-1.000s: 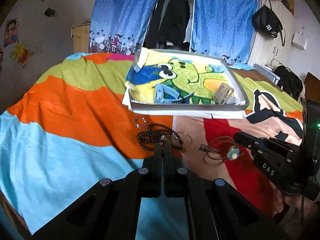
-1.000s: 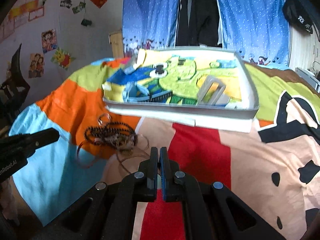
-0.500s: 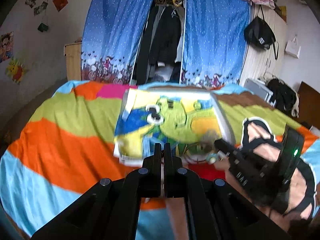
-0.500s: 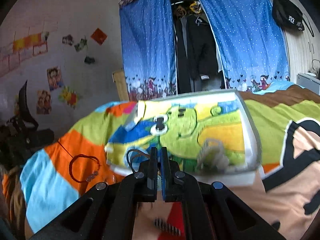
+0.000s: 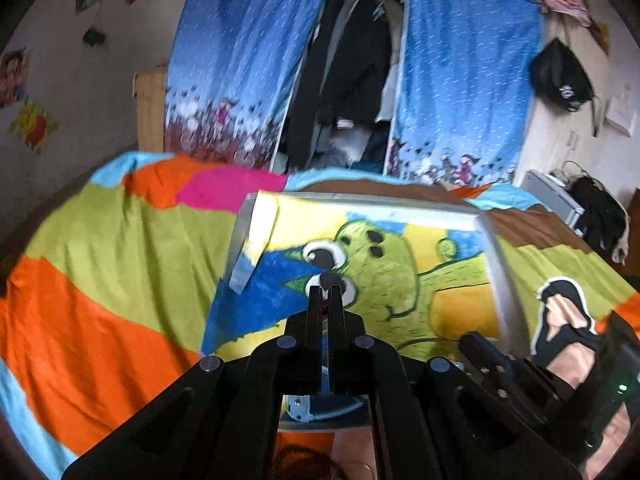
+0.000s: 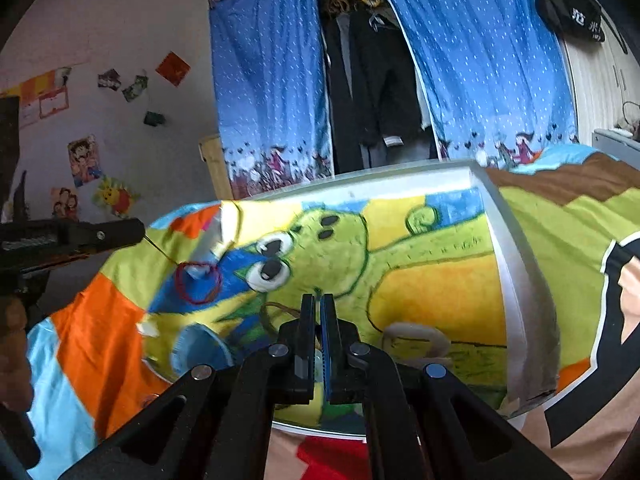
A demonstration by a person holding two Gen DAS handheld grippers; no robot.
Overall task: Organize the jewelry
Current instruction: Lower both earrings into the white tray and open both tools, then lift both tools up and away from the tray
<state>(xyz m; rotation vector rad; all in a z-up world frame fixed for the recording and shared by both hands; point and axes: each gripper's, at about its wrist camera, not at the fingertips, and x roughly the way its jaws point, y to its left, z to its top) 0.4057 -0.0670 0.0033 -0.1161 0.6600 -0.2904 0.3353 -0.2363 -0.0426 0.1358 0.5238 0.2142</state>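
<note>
A white-rimmed tray (image 5: 496, 264) with a green cartoon lining lies on the bed; it also shows in the right wrist view (image 6: 516, 264). My left gripper (image 5: 326, 292) is shut over the tray's left part. In the right wrist view it (image 6: 120, 232) holds a thin red string bracelet (image 6: 198, 286) that dangles over the tray's left end. My right gripper (image 6: 318, 300) is shut on a thin brown cord (image 6: 276, 312) above the tray's near side; in the left wrist view it (image 5: 476, 346) is at lower right.
The tray holds a pale ring-shaped piece (image 6: 416, 336) and a blue round piece (image 6: 200, 350). Dark beads (image 5: 304, 460) lie on the colourful bedspread (image 5: 100, 280) below my left gripper. Blue curtains (image 5: 248, 60) and hanging clothes stand behind the bed.
Both grippers rose from the bedspread with jewelry and moved forward over the tray. The red bracelet now hangs over the tray's left end.
</note>
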